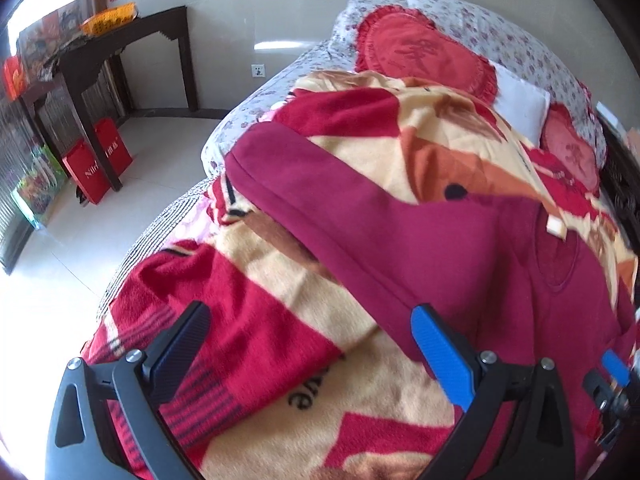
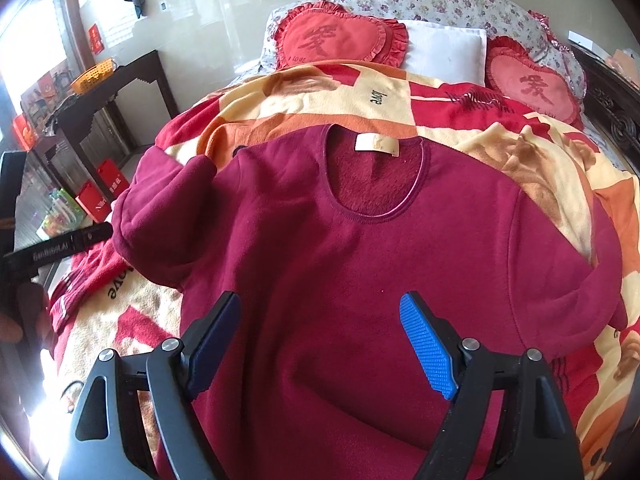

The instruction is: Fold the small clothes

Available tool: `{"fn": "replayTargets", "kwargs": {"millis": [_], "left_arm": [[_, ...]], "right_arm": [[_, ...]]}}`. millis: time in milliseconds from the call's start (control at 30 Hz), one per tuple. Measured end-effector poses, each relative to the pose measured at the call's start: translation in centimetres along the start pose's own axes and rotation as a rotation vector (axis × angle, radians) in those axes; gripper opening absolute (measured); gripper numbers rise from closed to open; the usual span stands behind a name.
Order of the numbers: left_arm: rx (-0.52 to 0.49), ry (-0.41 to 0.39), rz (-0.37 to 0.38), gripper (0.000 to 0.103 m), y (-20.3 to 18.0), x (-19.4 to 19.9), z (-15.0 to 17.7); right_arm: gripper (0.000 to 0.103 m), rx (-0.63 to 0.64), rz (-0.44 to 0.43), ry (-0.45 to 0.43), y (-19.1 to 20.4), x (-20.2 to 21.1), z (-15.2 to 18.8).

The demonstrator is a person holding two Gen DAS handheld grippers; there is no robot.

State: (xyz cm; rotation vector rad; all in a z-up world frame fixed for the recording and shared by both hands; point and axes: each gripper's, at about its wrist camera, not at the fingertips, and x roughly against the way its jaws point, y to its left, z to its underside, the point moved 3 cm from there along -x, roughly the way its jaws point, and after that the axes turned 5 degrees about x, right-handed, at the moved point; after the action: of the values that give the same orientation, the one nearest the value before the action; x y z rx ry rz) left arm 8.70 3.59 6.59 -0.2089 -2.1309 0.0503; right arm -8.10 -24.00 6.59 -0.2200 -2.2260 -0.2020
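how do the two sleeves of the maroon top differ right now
The left sleeve lies doubled back on itself, its fold bulging beside the chest; the right sleeve runs flat down along the body. The left one lies over red blanket, the right over cream and orange. Both are maroon fleece, and no gripper holds either.

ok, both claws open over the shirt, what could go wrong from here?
1. The shirt lies on a loose fleece blanket; a deep pinch could grab both layers.
2. One sleeve is bunched and doubled over, so a fold may come out lopsided.
3. The left claw sits mostly over blanket, beside the shirt edge, and may miss it.
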Motion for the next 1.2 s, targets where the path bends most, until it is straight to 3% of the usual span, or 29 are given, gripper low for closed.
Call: {"fn": "replayTargets", "kwargs": {"millis": [100, 267, 467, 633, 733, 800, 867, 933, 1067, 1200], "left_arm": [[0.058, 0.014, 0.038, 0.101, 1.6, -0.9, -1.9], [0.158, 0.072, 0.123, 0.070, 4.1, -4.0, -5.5], [0.264, 0.133, 0.158, 0.064, 5.7, -8.4, -7.7], [0.306, 0.132, 0.148, 0.063, 6.5, -10.6, -9.0], [0.318, 0.147, 0.166, 0.049, 6.6, -11.8, -9.5], [0.317, 0.136, 0.177, 0.040, 6.5, -11.9, -9.7], [0.304, 0.117, 0.175, 0.021, 6.4, -11.8, -10.1], [0.282, 0.096, 0.165, 0.011, 6.1, -11.3, -10.4], [0.251, 0.042, 0.191, 0.008, 5.3, -8.9, -10.8], [0.198, -0.012, 0.264, 0.008, 2.7, -4.3, -10.9]], "right_arm": [[0.065, -0.015, -0.018, 0.008, -0.1, -0.3, 0.1], [0.065, -0.039, -0.048, 0.027, -0.2, -1.2, 0.5], [0.065, -0.046, -0.075, 0.058, 0.0, -2.4, 0.7], [0.065, -0.048, -0.080, 0.075, -0.1, -3.2, 0.9], [0.065, -0.052, -0.082, 0.087, -0.2, -3.7, 1.1], [0.065, -0.055, -0.084, 0.093, -0.3, -4.0, 1.1], [0.065, -0.059, -0.086, 0.098, -0.3, -4.1, 1.2], [0.065, -0.064, -0.089, 0.100, -0.3, -4.2, 1.3], [0.065, -0.066, -0.095, 0.094, -0.3, -3.9, 1.3], [0.065, -0.069, -0.095, 0.078, -0.7, -3.0, 1.2]]}}
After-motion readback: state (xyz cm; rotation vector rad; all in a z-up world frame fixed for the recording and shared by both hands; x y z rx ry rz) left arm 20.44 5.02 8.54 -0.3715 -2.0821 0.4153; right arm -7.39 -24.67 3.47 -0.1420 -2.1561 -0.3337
